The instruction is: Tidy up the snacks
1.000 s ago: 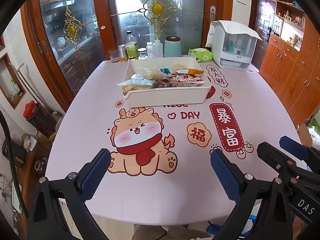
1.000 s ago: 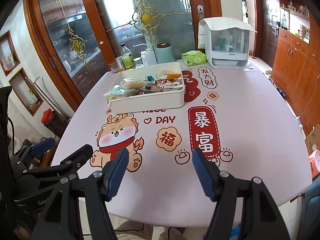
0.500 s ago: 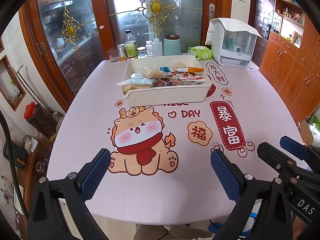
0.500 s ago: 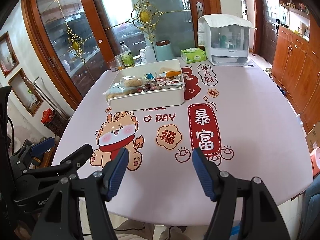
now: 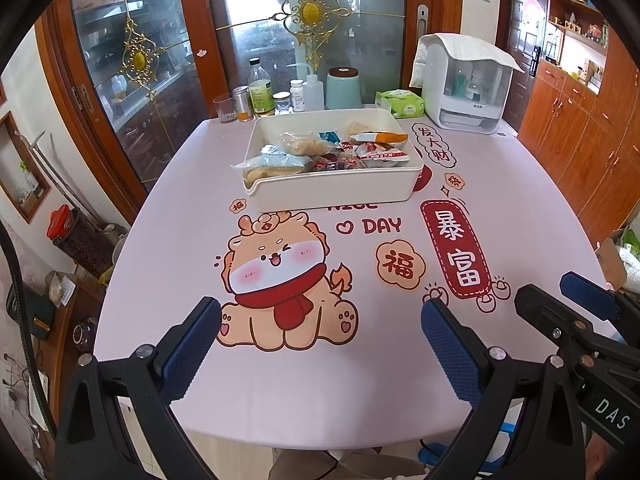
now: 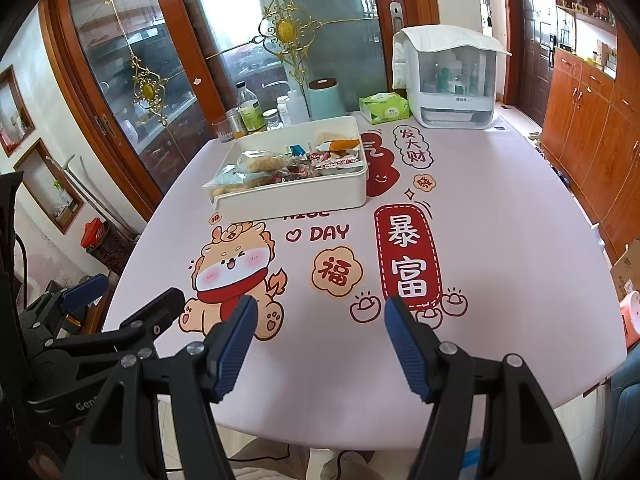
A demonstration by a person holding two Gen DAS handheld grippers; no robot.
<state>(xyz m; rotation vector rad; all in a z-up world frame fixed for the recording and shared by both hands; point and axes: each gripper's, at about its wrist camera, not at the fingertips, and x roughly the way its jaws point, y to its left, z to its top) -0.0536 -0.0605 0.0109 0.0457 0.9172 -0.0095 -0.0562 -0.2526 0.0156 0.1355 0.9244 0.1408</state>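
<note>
A white rectangular bin [image 5: 328, 194] [image 6: 292, 200] stands on the far half of the pink table, filled with several wrapped snacks [image 5: 320, 152] [image 6: 288, 166]. My left gripper [image 5: 320, 344] hangs open over the near edge of the table, above the cartoon print, with nothing between its blue pads. My right gripper [image 6: 320, 340] is likewise open and empty, close beside it on the right. Each gripper shows at the side of the other's view. Both are well short of the bin.
Behind the bin stand bottles and jars [image 5: 260, 92], a teal canister [image 5: 344, 88], a green tissue pack [image 5: 400, 104] and a white covered appliance [image 5: 464, 84]. Glass doors back the table; wooden cabinets [image 6: 592, 120] line the right. Clutter sits on the floor at left.
</note>
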